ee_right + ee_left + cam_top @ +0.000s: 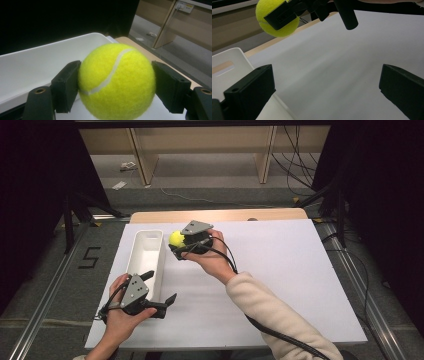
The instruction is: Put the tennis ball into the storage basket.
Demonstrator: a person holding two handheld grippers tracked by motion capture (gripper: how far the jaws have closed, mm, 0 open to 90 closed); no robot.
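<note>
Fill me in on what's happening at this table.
A person works two hand-held tongs over a white-covered table. The right tongs are shut on a fuzzy yellow tennis ball, held just beside the far end of a long white plastic bin; the ball is not in the bin yet. The left tongs stand open and hold nothing, at the bin's near end.

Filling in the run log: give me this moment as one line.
right gripper: shut on tennis ball | left gripper: open, by white bin | ball beside bin
</note>
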